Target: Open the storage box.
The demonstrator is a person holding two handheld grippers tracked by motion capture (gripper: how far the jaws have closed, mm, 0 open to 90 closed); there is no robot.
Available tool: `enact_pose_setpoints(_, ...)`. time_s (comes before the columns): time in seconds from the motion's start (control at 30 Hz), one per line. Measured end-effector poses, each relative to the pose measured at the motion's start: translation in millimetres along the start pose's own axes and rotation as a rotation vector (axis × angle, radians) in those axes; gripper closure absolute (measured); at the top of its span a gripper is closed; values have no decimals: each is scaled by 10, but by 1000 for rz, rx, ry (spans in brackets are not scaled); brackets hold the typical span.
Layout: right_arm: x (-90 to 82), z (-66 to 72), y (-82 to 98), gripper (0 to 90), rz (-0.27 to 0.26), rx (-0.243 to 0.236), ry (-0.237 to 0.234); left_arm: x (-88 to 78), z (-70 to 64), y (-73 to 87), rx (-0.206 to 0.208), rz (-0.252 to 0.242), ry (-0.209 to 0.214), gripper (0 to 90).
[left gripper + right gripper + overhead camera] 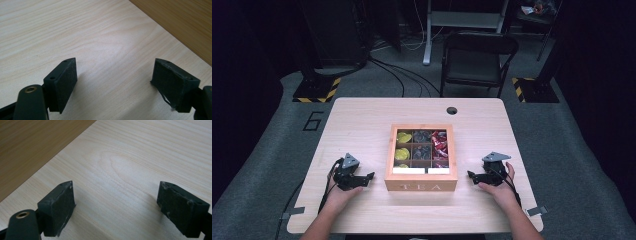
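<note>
My left claw (pixel 368 176) rests low on the desk (pixel 362 120), my hand (pixel 339 196) behind it and my forearm coming up from the near edge, the tips turned inward toward the tea box (pixel 421 187). Its jaws stand wide with nothing between them but bare wood grain; in the left gripper view the box's side wall (pixel 180 22) runs across the upper right corner, near the tips but not touching. My right claw (pixel 470 175) mirrors it on the other side of the box, hand (pixel 501 190) cupped around its body, tips pointing inward at the box's right wall, jaws just as wide and empty. In the right gripper view that wall (pixel 32 145) crosses the upper left corner, again apart from the pads. The box sits between my two claws at the middle of the desk, the word TEA on its front face, its compartments showing yellow packets (pixel 402 146) on the left, dark ones (pixel 422 145) in the middle, red ones (pixel 439 145) on the right, and two white ones (pixel 420 170) in the front row. Beyond the desk a folding chair (pixel 477 60) stands on the grey floor (pixel 272 145). Nothing lies between either claw and the box.
</note>
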State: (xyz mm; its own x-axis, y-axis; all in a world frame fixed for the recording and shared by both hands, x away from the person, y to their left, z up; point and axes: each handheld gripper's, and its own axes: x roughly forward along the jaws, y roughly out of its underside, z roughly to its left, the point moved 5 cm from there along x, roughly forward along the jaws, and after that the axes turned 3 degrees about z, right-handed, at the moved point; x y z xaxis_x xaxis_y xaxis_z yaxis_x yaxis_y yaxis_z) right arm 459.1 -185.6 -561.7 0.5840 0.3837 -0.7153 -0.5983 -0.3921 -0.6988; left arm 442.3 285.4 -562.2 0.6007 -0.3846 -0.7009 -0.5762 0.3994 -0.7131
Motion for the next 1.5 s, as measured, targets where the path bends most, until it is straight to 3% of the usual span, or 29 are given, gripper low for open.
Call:
enact_pose_setpoints(0.8, -21, 20, 11, 169, -6, -1, -10, -6, -11, 1, -24, 4, -5, 205)
enact_pose_setpoints(1.17, -99, -7, -15, 354, -4, 8, 8, -72, 45, 11, -72, 19, -27, 319)
enact_pose_setpoints(1.27, -128, 10, -43, 355, -21, -15, 18, -115, 32, 1, -81, 14, -8, 353)
enact_pose_setpoints(1.4, -149, 66, -43, 343, -22, 1, -7, -189, -25, -26, -63, 4, 23, 383)
enact_pose_setpoints(1.5, -178, 99, -58, 344, -33, -17, -19, -230, -84, -56, -65, -15, 33, 383)
